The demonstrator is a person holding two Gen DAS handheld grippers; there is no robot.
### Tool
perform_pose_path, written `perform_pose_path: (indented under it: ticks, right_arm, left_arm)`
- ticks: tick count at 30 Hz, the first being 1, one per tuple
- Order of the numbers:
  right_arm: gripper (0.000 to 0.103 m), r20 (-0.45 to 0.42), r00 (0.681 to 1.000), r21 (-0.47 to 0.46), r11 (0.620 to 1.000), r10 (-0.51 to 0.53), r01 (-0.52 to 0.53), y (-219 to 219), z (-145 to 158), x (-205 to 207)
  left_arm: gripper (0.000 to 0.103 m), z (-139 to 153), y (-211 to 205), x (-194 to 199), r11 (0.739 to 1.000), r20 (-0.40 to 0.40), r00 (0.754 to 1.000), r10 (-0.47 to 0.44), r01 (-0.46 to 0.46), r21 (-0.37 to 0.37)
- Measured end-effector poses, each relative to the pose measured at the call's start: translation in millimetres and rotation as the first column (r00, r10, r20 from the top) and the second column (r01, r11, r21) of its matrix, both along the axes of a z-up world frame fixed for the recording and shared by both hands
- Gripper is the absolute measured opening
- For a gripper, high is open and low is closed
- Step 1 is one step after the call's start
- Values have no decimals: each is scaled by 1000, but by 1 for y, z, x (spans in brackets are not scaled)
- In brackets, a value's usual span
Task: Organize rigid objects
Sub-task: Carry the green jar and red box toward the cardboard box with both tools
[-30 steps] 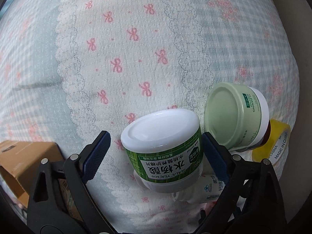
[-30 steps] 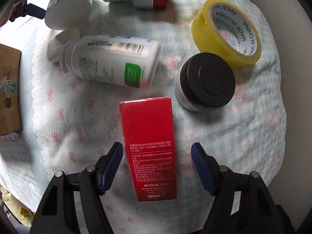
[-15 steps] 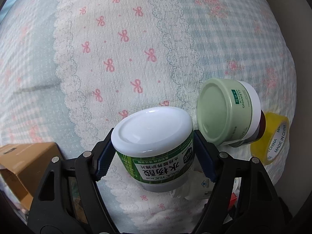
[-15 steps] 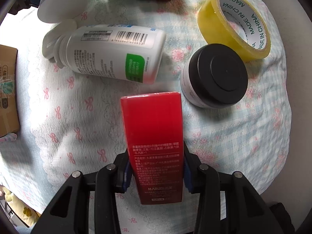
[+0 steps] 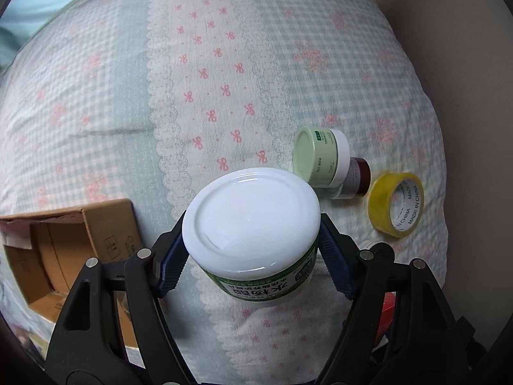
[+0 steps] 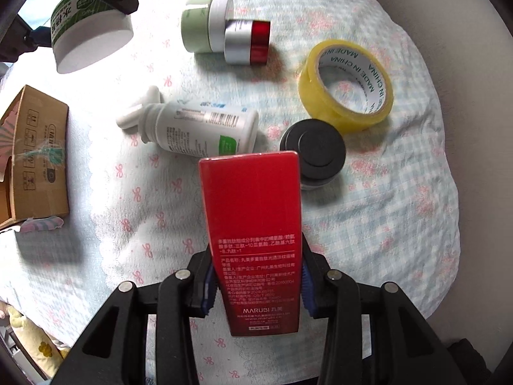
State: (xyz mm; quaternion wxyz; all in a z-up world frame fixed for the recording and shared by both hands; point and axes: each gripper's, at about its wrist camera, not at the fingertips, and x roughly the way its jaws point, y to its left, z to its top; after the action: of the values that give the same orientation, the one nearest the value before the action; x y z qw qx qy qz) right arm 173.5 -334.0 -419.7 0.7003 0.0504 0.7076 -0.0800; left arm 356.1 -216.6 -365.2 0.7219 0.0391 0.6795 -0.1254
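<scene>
My left gripper (image 5: 255, 264) is shut on a green-and-white jar with a white lid (image 5: 251, 221) and holds it above the cloth; the jar also shows in the right wrist view (image 6: 89, 29) at top left. My right gripper (image 6: 256, 284) is shut on a red Marubi box (image 6: 255, 224), lifted off the cloth. A pale green jar (image 5: 317, 158) (image 6: 203, 24) lies on its side against a red-and-silver jar (image 6: 248, 41). A white bottle (image 6: 198, 128) lies open beside a black-lidded jar (image 6: 315, 150).
A yellow tape roll (image 5: 396, 203) (image 6: 348, 85) lies at the right. An open cardboard box (image 5: 67, 250) (image 6: 33, 157) stands at the left edge of the bow-patterned cloth (image 5: 224, 73). A beige wall (image 5: 465, 64) borders the right side.
Both grippers closed on their objects and lifted them: the left raised the green-and-white jar off the cloth, the right closed on the red box and raised it.
</scene>
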Motion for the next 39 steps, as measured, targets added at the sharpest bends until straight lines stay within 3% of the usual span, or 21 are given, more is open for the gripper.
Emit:
perform_pose_path:
  ticks: [9, 15, 20, 29, 34, 39]
  right_arm:
    - [39, 117, 993, -19, 1000, 15, -13, -1, 89, -1]
    - [39, 236, 971, -34, 999, 38, -30, 35, 172, 7]
    - [39, 334, 942, 19, 999, 23, -31, 90, 226, 14]
    - [39, 408, 913, 145, 985, 26, -93, 212, 259, 45]
    - [39, 387, 920, 203, 967, 67, -156, 272, 242, 72]
    - [39, 332, 935, 233, 949, 126, -211, 314, 205, 98]
  left_arm:
    - [72, 126, 47, -36, 997, 135, 990, 45, -36, -74]
    - [72, 190, 122, -66, 991, 218, 974, 56, -29, -128]
    - [72, 219, 201, -86, 992, 263, 963, 54, -23, -122]
    - [72, 212, 332, -89, 997, 275, 959, 69, -55, -58]
    - [72, 183, 379, -80, 994, 247, 963, 107, -103, -26]
    - [72, 142, 399, -66, 987, 187, 970, 158, -158, -15]
